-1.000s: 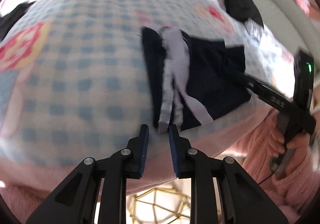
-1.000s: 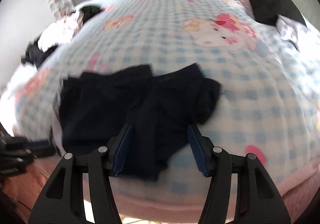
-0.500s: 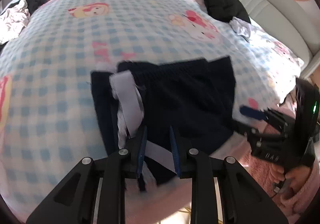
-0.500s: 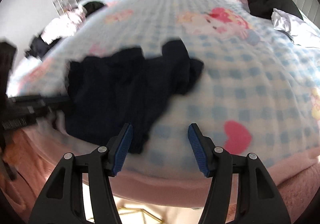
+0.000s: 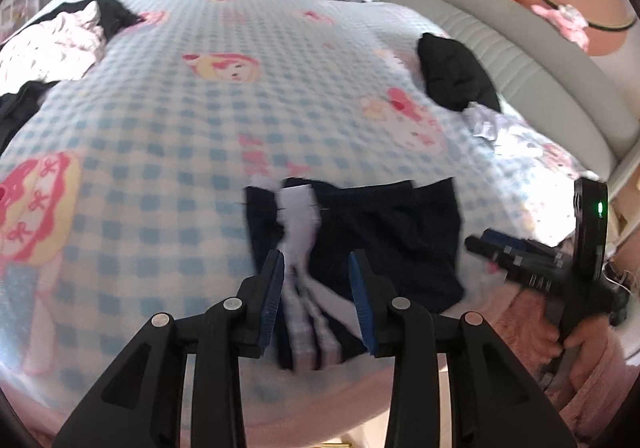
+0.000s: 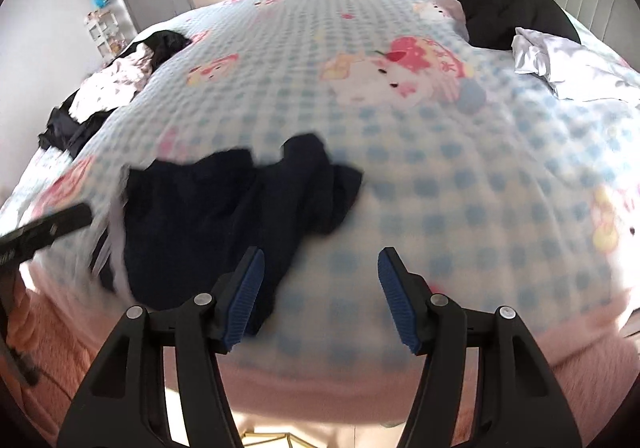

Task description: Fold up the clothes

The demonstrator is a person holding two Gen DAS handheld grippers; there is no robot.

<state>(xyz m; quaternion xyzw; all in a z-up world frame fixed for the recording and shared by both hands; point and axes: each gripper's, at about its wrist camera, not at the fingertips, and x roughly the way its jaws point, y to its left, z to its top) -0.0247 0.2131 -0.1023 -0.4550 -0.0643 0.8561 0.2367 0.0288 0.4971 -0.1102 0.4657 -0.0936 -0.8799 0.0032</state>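
The dark navy knit shorts with white side stripes point(image 5: 384, 236) lie rumpled near the front edge of my blue-checked cartoon bed cover point(image 5: 168, 135). I judge them light, limp and prone to bunching, best pinched at the waistband or a hem corner. My left gripper point(image 5: 316, 288) hovers over the striped side, jaws apart; my right gripper point(image 6: 320, 296) hangs beside them, jaws wide.

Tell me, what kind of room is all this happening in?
Most likely a bedroom. A bed with a blue checked cartoon blanket fills both views, a padded grey headboard runs along one side, and clothes lie on it: a dark navy garment near the edge and a heap farther off.
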